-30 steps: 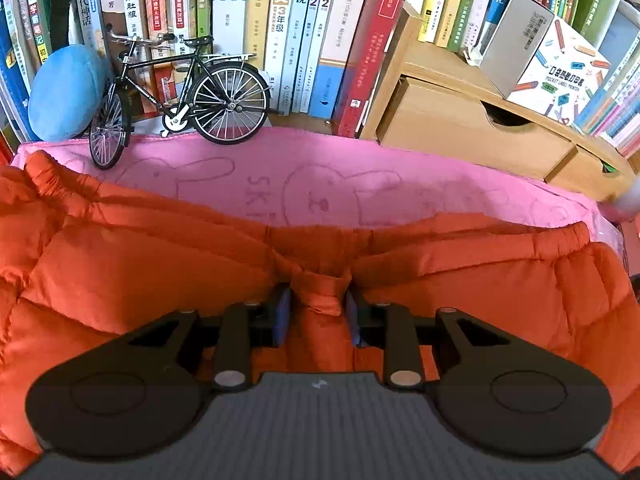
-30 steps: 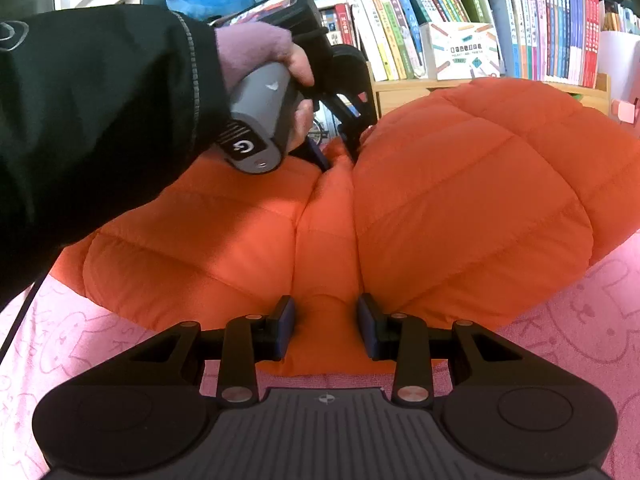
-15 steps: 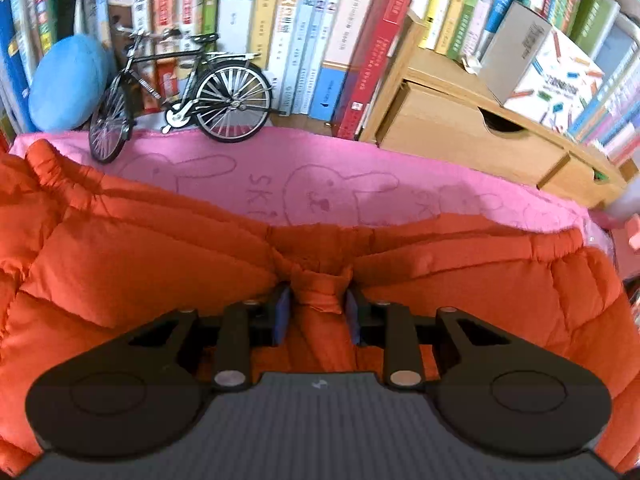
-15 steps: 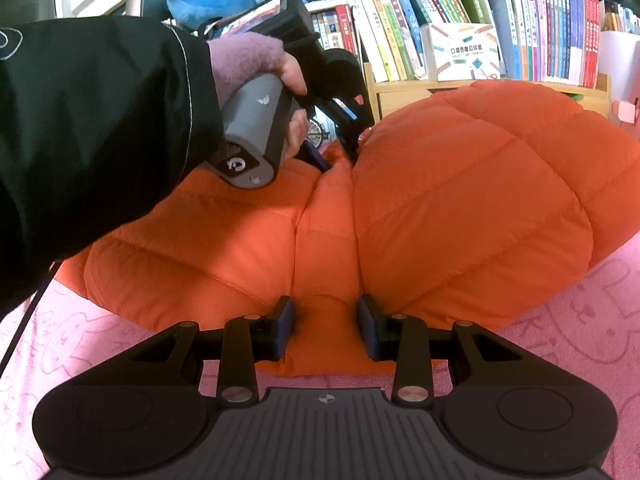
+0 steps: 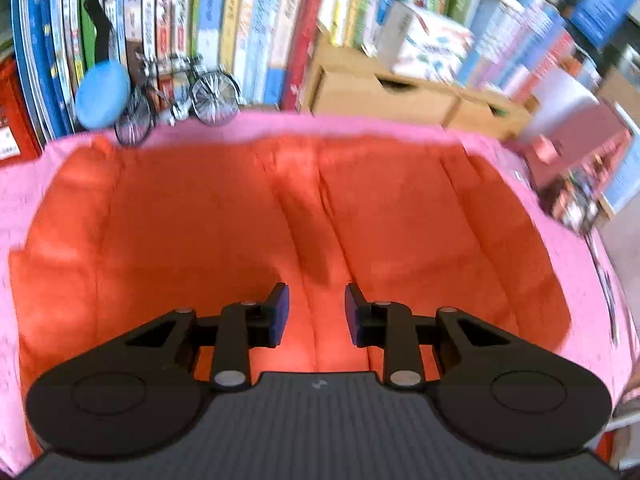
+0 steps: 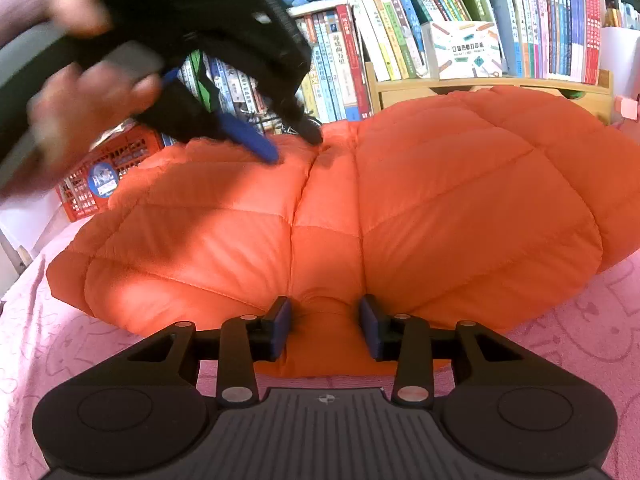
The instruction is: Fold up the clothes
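Orange puffer jacket (image 6: 420, 208) fills the middle of both views, spread puffy over the pink cloth (image 6: 580, 340) that covers the surface. In the left wrist view, blurred with motion, the left tongs (image 5: 316, 314) are apart, nothing between the blue pads, hanging just above the jacket (image 5: 280, 220) in the lower centre of the frame. A dark crease runs up the quilting from between the fingers toward the top of the garment.

Over to the right wrist view: the right tongs (image 6: 325, 328) sit at the lower centre, pads on either side of a bunched fold at the jacket's near edge, touching the fabric on both sides, so clamped on the jacket. In the upper left of that frame the left tongs (image 6: 288, 144) show up from outside, blurred, fingers spread, tips right at the far seam of the jacket; whether they touch it I cannot tell. The person's left hand (image 6: 80, 112) grips the handle there, smeared by motion.

Behind, across the top of both frames, a row of books (image 6: 440, 32) stands packed upright. A wooden drawer box (image 5: 380, 92) sits at the upper centre-right of the left view, a model bicycle (image 5: 180, 96) and a blue round plush (image 5: 102, 94) at the upper left. A red crate (image 6: 108, 172) sits at the left of the right wrist view.
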`<state>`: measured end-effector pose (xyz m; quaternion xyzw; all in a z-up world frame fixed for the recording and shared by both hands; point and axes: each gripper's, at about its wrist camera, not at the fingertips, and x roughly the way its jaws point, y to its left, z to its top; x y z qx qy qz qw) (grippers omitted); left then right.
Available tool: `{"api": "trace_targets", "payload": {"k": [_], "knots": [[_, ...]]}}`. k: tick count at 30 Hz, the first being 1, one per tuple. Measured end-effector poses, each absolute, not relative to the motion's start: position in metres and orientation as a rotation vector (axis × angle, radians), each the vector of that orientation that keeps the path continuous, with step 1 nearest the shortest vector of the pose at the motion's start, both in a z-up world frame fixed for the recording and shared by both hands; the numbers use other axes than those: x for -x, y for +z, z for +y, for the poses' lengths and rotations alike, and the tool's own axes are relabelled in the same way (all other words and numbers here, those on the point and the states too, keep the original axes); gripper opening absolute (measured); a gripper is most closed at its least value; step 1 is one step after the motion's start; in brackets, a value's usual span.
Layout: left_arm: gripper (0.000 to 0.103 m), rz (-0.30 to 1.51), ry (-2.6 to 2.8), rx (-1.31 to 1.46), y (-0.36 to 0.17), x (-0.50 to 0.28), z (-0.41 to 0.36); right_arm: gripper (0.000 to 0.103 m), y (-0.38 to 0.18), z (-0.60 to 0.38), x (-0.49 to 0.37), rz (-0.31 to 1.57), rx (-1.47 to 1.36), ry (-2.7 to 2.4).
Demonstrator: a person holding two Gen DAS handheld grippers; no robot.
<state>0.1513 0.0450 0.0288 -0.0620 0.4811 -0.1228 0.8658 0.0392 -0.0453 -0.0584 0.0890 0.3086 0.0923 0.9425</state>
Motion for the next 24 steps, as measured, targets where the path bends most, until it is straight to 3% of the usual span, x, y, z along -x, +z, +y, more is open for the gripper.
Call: {"api": "trace_targets", "payload": {"k": [24], "knots": [[0.029, 1.005, -0.037, 0.245, -0.013, -0.280, 0.037, 0.043, -0.060, -0.048, -0.044, 0.627, -0.205, 0.204]]}}
